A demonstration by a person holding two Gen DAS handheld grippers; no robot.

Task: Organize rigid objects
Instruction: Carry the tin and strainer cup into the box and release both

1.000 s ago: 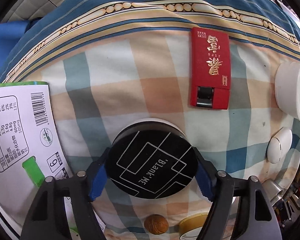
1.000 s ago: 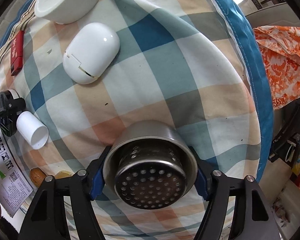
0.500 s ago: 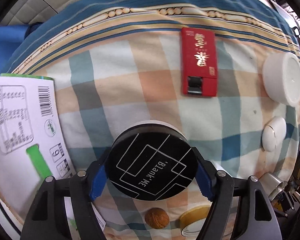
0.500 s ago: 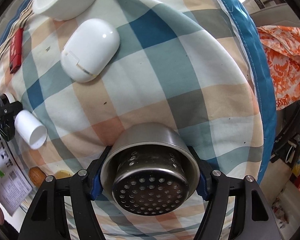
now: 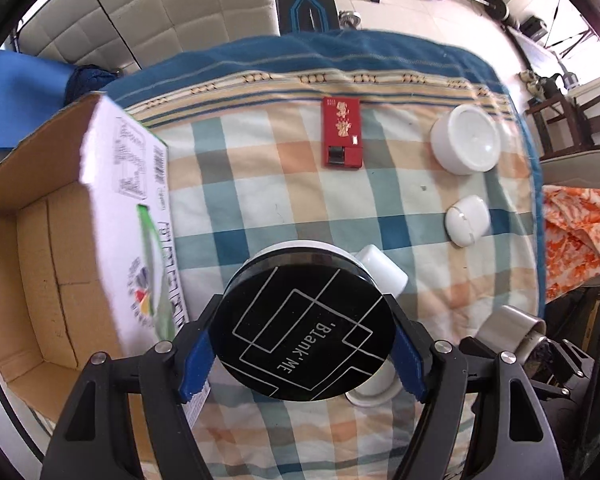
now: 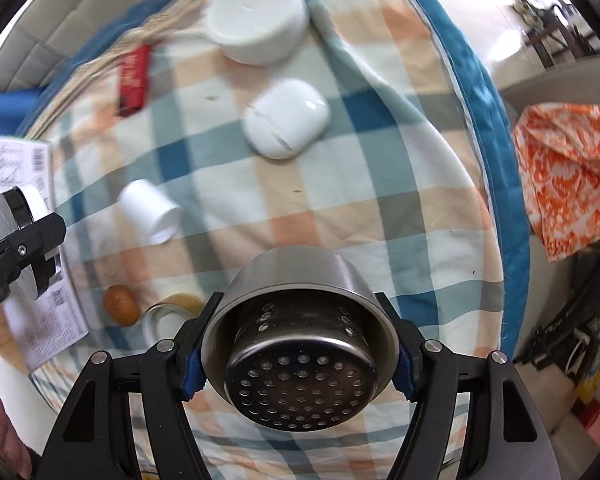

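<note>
My left gripper (image 5: 302, 364) is shut on a round black compact (image 5: 302, 330) printed "Blank ME" and holds it above the checked cloth, beside an open cardboard box (image 5: 60, 280). It also shows from the side in the right wrist view (image 6: 18, 240). My right gripper (image 6: 298, 356) is shut on a steel strainer cup (image 6: 300, 344) with a perforated bottom, lifted over the cloth; the cup shows in the left wrist view (image 5: 508, 330) too.
On the cloth lie a red box (image 5: 341, 132), a white bowl (image 5: 466, 144), a white earbud case (image 5: 467, 220), a small white cup (image 6: 150, 210), a walnut (image 6: 120, 304) and a tape roll (image 6: 172, 314). An orange cloth (image 6: 568, 168) hangs at the right.
Both grippers have risen and pulled back, so more of the table shows. The left gripper with the compact has moved toward the open box, whose inside now shows.
</note>
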